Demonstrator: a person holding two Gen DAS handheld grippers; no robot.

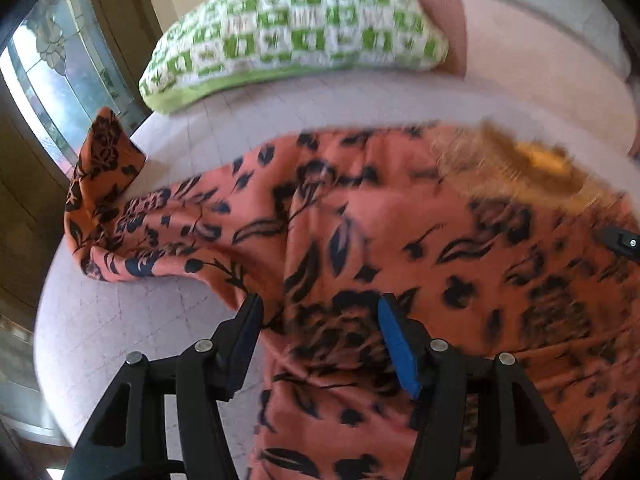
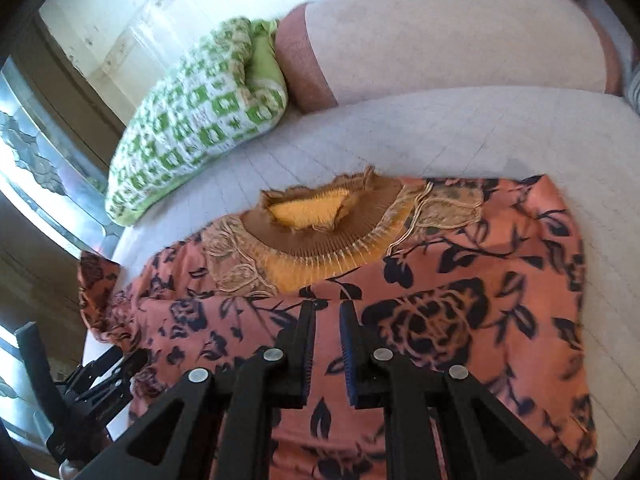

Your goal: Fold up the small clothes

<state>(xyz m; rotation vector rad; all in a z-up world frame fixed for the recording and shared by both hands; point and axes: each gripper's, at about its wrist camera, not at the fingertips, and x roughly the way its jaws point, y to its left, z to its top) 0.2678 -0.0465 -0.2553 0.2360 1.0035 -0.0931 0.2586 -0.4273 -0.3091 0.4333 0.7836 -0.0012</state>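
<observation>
An orange garment with a dark floral print lies spread on a pale quilted seat. Its yellow-brown embroidered neckline faces the backrest. In the left wrist view the garment is blurred, and one sleeve sticks up at the seat's left edge. My left gripper hovers open over the garment's left part, cloth beneath the jaws, pads not pressing. My right gripper is shut to a narrow slit just above a fold line below the neckline; no cloth shows pinched. The left gripper also shows at lower left.
A green-and-white checked cushion leans at the back left, next to a pinkish bolster. A patterned glass window stands beyond the seat's left edge, where the seat drops off.
</observation>
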